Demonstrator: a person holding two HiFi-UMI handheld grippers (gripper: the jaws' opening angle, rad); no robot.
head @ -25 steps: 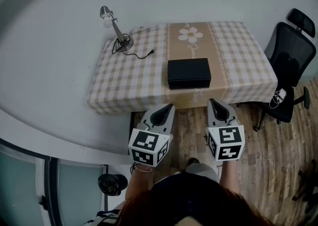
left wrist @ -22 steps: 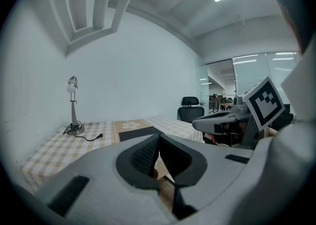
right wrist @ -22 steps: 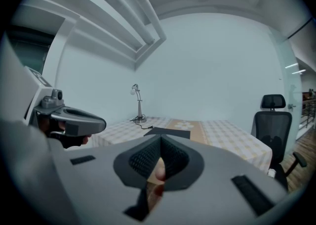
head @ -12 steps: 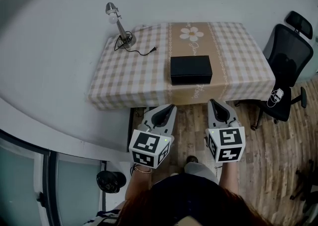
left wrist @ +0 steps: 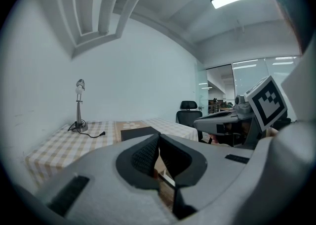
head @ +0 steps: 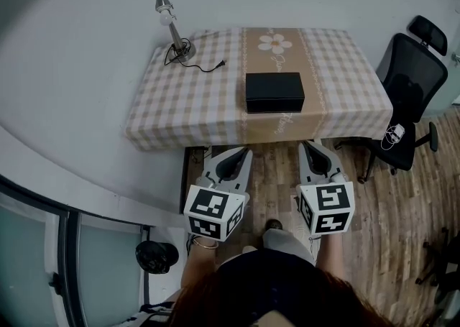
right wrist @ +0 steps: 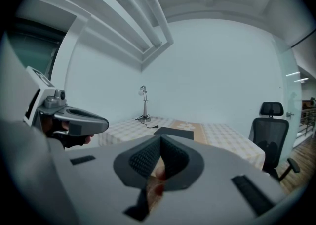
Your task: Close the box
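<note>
A black box (head: 274, 92) with its lid down lies flat near the front edge of the checked table (head: 180, 103). It also shows as a dark slab in the left gripper view (left wrist: 138, 133) and in the right gripper view (right wrist: 174, 133). My left gripper (head: 241, 151) and right gripper (head: 307, 146) hang side by side over the wooden floor, short of the table and apart from the box. Both are shut with nothing between the jaws, as the left gripper (left wrist: 158, 138) and right gripper (right wrist: 160, 140) show in their own views.
A desk lamp (head: 172, 27) with its cord stands at the table's far left corner. A black office chair (head: 413, 81) stands right of the table. A beige runner with a daisy print (head: 277, 45) runs under the box. A white wall lies behind.
The table and box now sit a little farther from both grippers, as the view has drawn back. Both grippers stay shut and side by side.
</note>
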